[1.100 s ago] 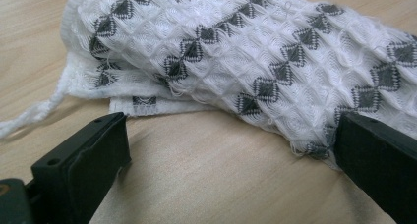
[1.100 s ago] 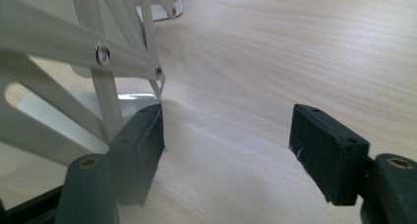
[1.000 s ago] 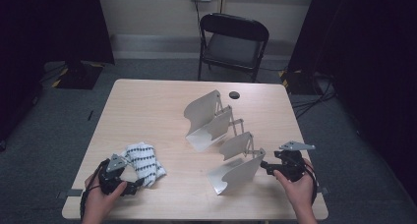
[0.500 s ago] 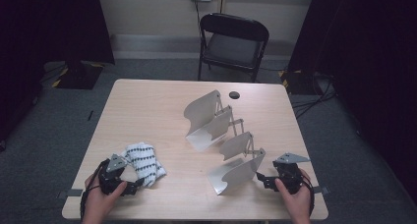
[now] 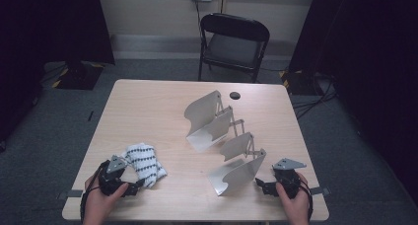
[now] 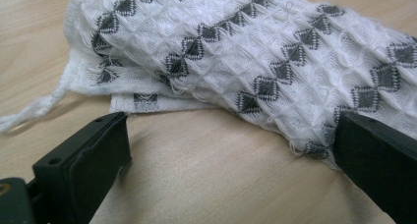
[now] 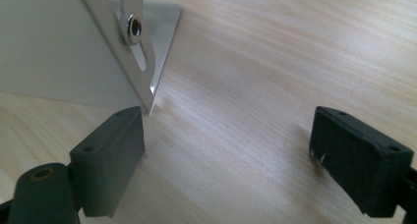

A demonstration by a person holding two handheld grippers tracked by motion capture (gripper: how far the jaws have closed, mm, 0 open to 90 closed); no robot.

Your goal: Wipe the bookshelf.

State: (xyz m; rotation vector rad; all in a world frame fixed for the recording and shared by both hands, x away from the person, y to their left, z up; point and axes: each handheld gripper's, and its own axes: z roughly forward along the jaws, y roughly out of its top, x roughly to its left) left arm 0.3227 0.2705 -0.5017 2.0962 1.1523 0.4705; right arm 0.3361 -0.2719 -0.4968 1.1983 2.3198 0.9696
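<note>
Currently the left claw (image 5: 134,189) stands wide at the lower left of the high view, nothing gripped, one jaw just touching the folded cloth (image 5: 144,164). Advance it level along the surface (image 5: 148,111) so one jaw slides under the hem (avoid snagging the loose threads). The cloth is soft white waffle weave with grey diamonds. At lower right, the right claw (image 5: 260,184), jaws just opened wide and empty, sits beside the hinged sheet-metal rack (image 5: 224,141), smooth, curved and matte.
</note>
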